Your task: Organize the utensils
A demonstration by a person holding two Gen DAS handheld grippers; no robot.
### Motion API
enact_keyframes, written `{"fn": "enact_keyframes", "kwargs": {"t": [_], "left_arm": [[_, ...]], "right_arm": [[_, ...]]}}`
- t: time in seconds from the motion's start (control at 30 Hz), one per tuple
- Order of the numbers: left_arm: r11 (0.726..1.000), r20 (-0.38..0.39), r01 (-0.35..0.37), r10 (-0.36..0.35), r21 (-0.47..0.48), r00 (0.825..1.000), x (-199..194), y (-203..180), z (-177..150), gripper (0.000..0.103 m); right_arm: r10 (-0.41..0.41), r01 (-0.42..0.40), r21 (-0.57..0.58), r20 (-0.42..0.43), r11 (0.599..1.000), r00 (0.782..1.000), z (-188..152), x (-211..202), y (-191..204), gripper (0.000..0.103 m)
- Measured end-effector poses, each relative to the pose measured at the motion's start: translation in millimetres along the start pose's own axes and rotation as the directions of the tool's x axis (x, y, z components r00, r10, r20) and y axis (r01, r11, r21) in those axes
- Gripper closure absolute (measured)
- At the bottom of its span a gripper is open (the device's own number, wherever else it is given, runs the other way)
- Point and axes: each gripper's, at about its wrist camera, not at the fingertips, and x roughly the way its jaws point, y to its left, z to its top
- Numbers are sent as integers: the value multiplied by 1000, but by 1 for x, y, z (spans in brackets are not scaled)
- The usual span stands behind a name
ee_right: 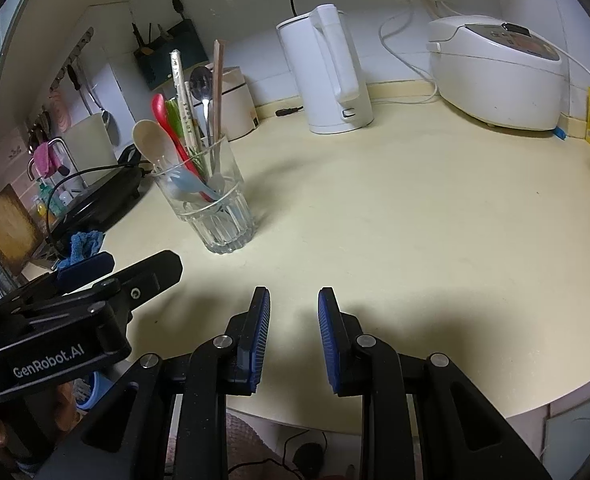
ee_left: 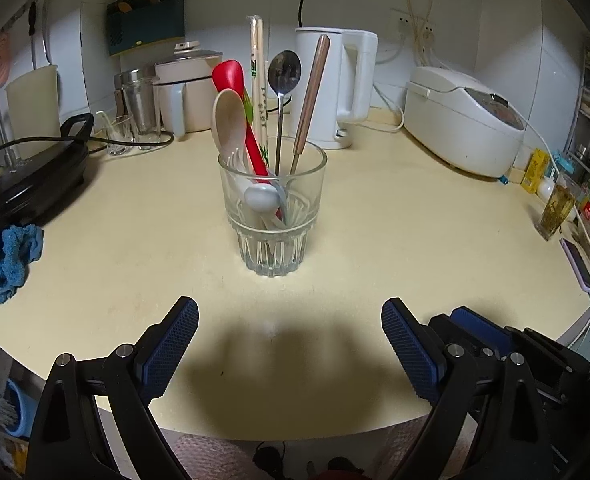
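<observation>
Blue ribbed pads line both my tongs. Nearest, my left gripper (ee_left: 290, 344) stands with its jaws wide apart and nothing between them; my right gripper (ee_right: 294, 336) keeps a narrower gap, likewise holding nothing. Both hang over the near edge of the cream countertop (ee_left: 395, 220).

Beyond them, well apart from either tool, stands the glass tumbler (ee_left: 273, 216), upright and centred on the counter. It holds the utensils: a pale wooden spoon (ee_left: 229, 120), a red spoon (ee_left: 237, 96), wrapped chopsticks (ee_left: 258, 80), a metal spoon (ee_left: 284, 70), a wood-handled utensil (ee_left: 313, 92), and a white spoon (ee_left: 261, 198) lying low inside. No loose utensil shows on the counter, so the sorting looks finished or nearly so.

Handling, as I judge it: the tumbler is rigid, smooth, breakable and top-heavy with its load; I would take it low, across the fluted base. The utensils are light and stiff; the metal spoon is slippery, so grip its stem.

Farthest back: a white kettle (ee_left: 335, 88) and a rice cooker (ee_left: 467, 120).
</observation>
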Motion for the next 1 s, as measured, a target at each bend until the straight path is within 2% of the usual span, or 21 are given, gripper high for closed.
{"fn": "enact_keyframes", "kwargs": {"t": [0.27,0.43,0.67,0.8,1.0], "left_arm": [[990,107,-108,99,89,989,-18,-13,2,8],[995,97,-79,73,63,993,-21,-8,5,8],[995,93,-80,75,51,993,-21,-6,8,8],[998,84,-55,52,30,995,-23,-3,11,8],[995,99,-96,93,24,991,-27,-2,12,8]], "right_arm": [[1,-1,-10,3,1000,1000,-1,0,3,78],[13,-13,-10,9,1000,1000,2,-4,7,78],[-16,18,-56,43,998,999,8,-11,16,78],[-30,31,-42,21,999,999,14,-10,18,78],[-72,74,-62,41,995,997,17,-14,23,78]]}}
